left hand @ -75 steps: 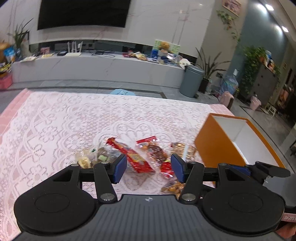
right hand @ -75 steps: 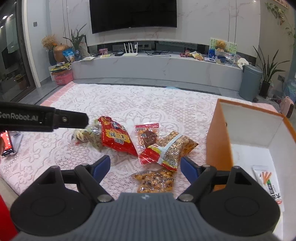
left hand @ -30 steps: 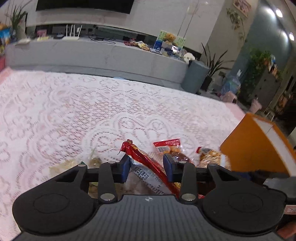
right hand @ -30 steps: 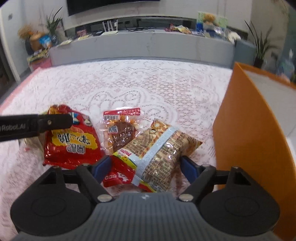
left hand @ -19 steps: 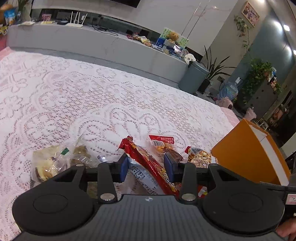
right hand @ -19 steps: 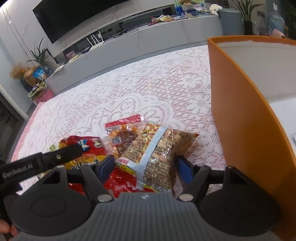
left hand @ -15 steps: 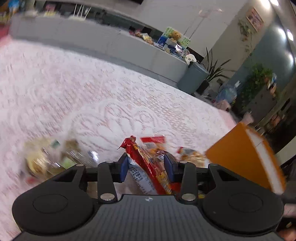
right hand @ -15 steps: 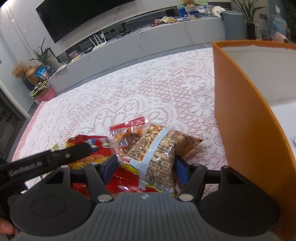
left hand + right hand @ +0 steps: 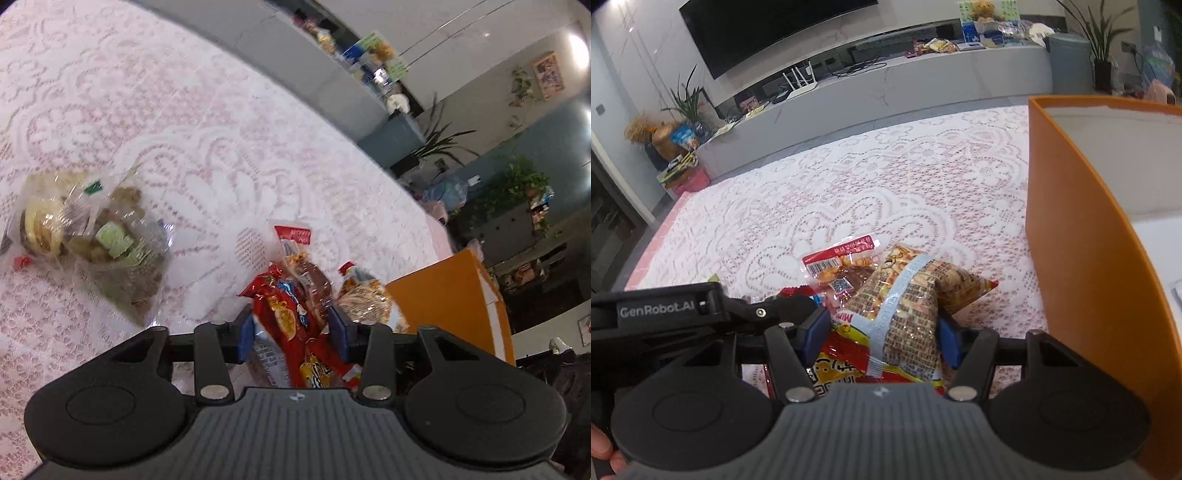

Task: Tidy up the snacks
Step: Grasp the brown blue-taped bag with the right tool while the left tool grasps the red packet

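My left gripper point(image 9: 293, 332) is shut on a red snack bag point(image 9: 291, 325), lifted and tilted above the lace tablecloth point(image 9: 184, 110). My right gripper point(image 9: 882, 332) is shut on a brown and yellow peanut bag point(image 9: 908, 295) with a red end. A clear packet with a red top point(image 9: 842, 258) lies just beyond it; it also shows in the left wrist view point(image 9: 295, 247). The orange box point(image 9: 1082, 240) stands at the right, white inside; in the left wrist view its orange box wall point(image 9: 443, 295) is at the right. The left gripper's arm point(image 9: 683, 306) crosses the right wrist view at the left.
Clear bags of mixed snacks point(image 9: 92, 236) lie on the cloth at the left. Beyond the table are a grey TV bench point(image 9: 886, 88), a black TV point(image 9: 768, 26), a grey bin point(image 9: 1071, 55) and potted plants point(image 9: 687, 99).
Both grippers have closed on their bags: the left on the red bag, the right on the peanut bag. The left gripper has lifted and tilted its bag toward the orange box.
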Demonstrator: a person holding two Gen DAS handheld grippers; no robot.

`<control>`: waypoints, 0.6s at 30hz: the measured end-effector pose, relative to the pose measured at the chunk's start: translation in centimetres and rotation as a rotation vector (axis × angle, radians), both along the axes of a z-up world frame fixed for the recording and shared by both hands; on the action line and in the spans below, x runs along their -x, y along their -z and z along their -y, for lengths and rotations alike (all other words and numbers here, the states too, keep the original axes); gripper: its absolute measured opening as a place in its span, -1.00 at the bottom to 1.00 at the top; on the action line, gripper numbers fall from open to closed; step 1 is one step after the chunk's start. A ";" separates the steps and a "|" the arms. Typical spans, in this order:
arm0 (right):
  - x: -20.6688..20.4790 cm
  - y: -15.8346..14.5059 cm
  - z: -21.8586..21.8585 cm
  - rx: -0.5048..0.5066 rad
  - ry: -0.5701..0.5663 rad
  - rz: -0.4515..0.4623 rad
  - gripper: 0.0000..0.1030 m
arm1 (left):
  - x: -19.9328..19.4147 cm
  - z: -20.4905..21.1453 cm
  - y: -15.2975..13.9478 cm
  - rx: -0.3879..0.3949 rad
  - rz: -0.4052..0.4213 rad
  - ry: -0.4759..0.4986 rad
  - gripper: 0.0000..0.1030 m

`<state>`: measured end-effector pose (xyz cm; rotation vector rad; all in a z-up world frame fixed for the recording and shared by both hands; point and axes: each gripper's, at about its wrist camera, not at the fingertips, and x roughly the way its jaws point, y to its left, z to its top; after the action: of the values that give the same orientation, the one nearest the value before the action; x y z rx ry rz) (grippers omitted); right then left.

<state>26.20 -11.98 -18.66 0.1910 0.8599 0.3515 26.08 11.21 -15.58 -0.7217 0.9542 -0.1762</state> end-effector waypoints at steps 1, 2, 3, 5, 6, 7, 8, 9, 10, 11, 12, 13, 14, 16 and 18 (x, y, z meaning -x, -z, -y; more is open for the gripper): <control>0.0 0.0 -0.1 0.011 -0.003 0.002 0.12 | -0.1 -0.1 0.4 0.009 -0.029 -0.007 0.04; 0.1 0.0 -0.2 0.026 -0.008 0.002 0.11 | -0.2 -0.2 0.8 0.019 -0.048 -0.010 0.04; 0.2 -0.1 -0.3 0.039 -0.010 0.002 0.10 | -0.2 -0.2 1.1 0.025 -0.049 -0.009 -0.07; 0.4 -0.2 -0.2 0.048 -0.002 0.002 0.09 | -0.3 0.0 0.9 -0.019 -0.031 0.011 -0.27; 0.5 -0.3 -0.1 0.043 0.002 0.000 0.08 | -0.3 0.1 0.6 -0.034 -0.015 0.024 -0.32; 0.5 -0.4 0.1 0.035 0.005 -0.001 0.07 | -0.1 0.3 0.3 -0.046 0.000 0.031 -0.36; 0.6 -0.5 0.2 0.027 0.005 -0.002 0.05 | -0.1 0.5 0.0 -0.067 0.016 0.039 -0.37; 0.6 -0.6 0.3 0.022 0.004 0.001 0.03 | 0.0 0.7 -0.4 -0.092 0.032 0.043 -0.39; 0.7 -0.7 0.4 0.022 0.002 0.007 0.01 | 0.2 0.8 -0.9 -0.113 0.050 0.047 -0.43; 0.8 -0.8 0.5 0.024 0.001 0.012 -0.02 | 0.4 0.9 -1.4 -0.131 0.071 0.053 -0.45; 0.8 -0.9 0.5 0.023 -0.001 0.016 -0.05 | 0.6 0.9 -1.8 -0.147 0.085 0.057 -0.45; 0.9 -1.0 0.6 0.022 -0.005 0.016 -0.07 | 0.7 0.9 -2.2 -0.165 0.092 0.060 -0.46; 1.0 -1.0 0.6 0.021 -0.006 0.015 -0.10 | 1.0 0.9 -2.6 -0.183 0.097 0.059 -0.46; 1.2 -1.2 0.7 0.019 -0.007 0.017 -0.13 | 1.7 0.8 -3.1 -0.209 0.123 0.058 -0.46; 1.4 -1.5 0.7 0.024 -0.007 0.022 -0.16 | 2.4 0.8 -3.8 -0.231 0.144 0.057 -0.46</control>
<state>24.76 -12.67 -17.21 0.1616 0.8426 0.3497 23.66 10.44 -11.79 -0.4633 0.8420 -0.1622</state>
